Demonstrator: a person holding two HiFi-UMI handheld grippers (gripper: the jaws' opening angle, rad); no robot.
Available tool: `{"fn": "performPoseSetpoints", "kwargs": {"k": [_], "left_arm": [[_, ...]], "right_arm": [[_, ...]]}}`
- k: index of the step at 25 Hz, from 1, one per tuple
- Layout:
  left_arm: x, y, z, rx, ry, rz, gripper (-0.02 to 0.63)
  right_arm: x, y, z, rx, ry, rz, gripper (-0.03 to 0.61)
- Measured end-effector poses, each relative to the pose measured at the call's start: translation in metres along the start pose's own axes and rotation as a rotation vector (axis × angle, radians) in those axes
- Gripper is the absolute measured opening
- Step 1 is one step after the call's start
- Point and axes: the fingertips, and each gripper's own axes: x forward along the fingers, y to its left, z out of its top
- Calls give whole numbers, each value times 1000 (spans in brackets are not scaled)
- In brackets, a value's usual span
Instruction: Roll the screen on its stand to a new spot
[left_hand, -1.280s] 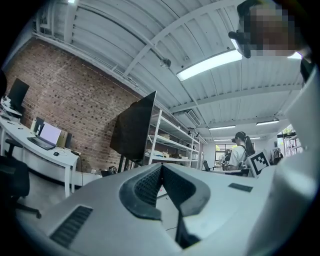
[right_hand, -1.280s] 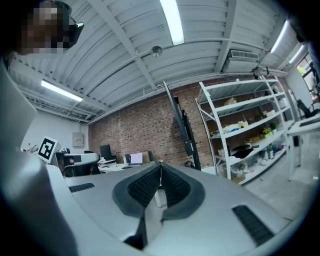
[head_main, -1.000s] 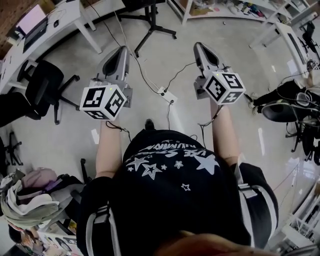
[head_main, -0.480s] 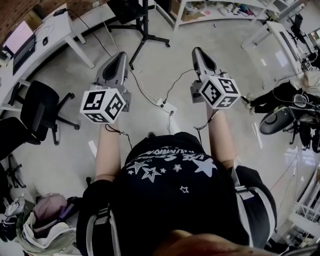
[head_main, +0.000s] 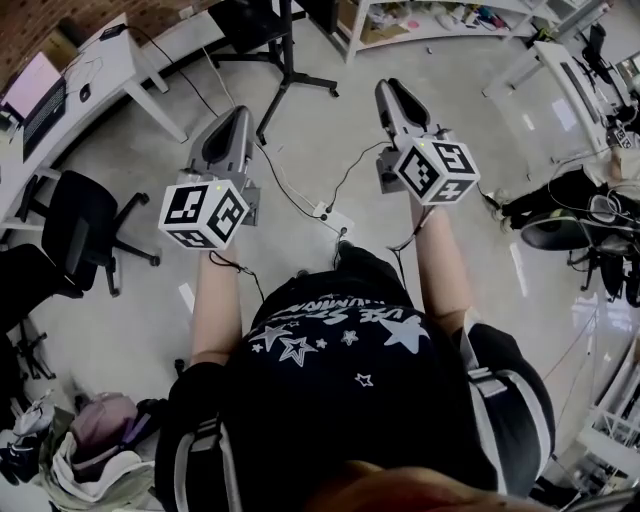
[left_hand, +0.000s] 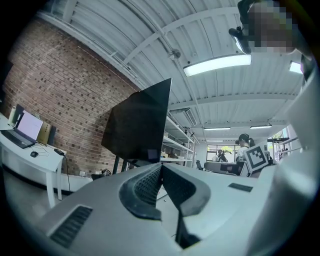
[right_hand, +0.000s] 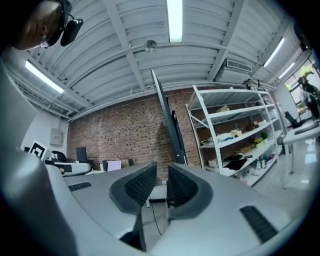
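We've got a brick wall (left_hand: 55, 95) along the back, and a white desk (head_main: 140, 50) against it holds an open laptop (left_hand: 27, 131) with a mouse (left_hand: 34, 154) just beside it. A black office chair (head_main: 80, 215) stands near the desk. On the grey floor (head_main: 150, 290) a white power strip (head_main: 330, 215) lies with cables (head_main: 285, 185) running off it. Cluttered white shelving (right_hand: 235, 135) stands by the wall, under lit strip lights (right_hand: 175, 20).

No legible words or numbers anywhere.
Shirt (head_main: 335, 320): arched white lettering above star print, upside-down and too blurred to read.
Left marker cube (head_main: 203, 212), right marker cube (head_main: 437, 170): black-and-white square code patterns only, no letters.
Laptop (head_main: 35, 85) on bench (head_main: 120, 60): screen lit, content unreadable.
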Motion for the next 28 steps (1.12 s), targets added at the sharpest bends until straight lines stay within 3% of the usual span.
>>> {"fn": "performPoseSetpoints", "kwargs": {"k": [12, 19, 24, 28], "left_arm": [[64, -4, 1, 23, -22, 138, 11], [108, -8, -2, 27, -14, 194, 11], [120, 26, -12, 17, 7, 207, 11], [139, 61, -10, 5, 9, 165, 11]], "right_arm": [[77, -49, 8, 45, 11, 191, 98], [125, -74, 16, 12, 63, 269, 187], [160, -70, 17, -10, 45, 260, 259], [191, -59, 25, -50, 14, 234, 314]]}}
